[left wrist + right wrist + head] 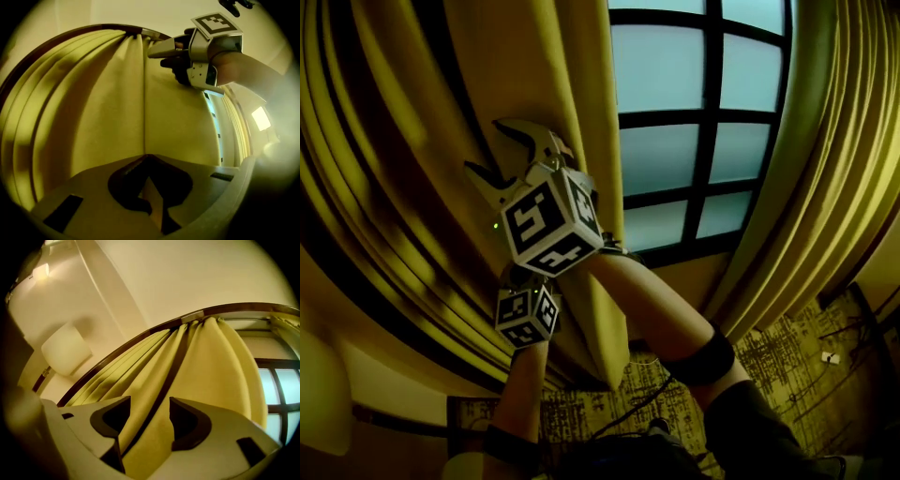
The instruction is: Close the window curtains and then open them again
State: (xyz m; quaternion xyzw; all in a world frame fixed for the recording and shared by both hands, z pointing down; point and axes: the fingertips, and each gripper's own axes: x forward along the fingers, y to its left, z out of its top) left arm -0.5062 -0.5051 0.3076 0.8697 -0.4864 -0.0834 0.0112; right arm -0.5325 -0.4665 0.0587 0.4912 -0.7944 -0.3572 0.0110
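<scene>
The left yellow curtain (422, 141) hangs in deep folds beside the paned window (694, 112). A second yellow curtain (825, 187) hangs gathered at the window's right. My right gripper (508, 157) is raised against the left curtain's inner edge. In the right gripper view the right gripper (150, 401) is open, with a fold of the curtain (206, 362) running between its jaws, not pinched. My left gripper (147, 161) is just below it, shut on the curtain's edge fold (154, 201). In the head view its marker cube (525, 314) shows, its jaws hidden behind the right gripper.
A dark curved curtain rail (140, 336) runs along the top. A white lamp shade (65, 350) stands by the wall left of the curtain. Patterned carpet (787, 356) with cables (647, 394) lies below the window.
</scene>
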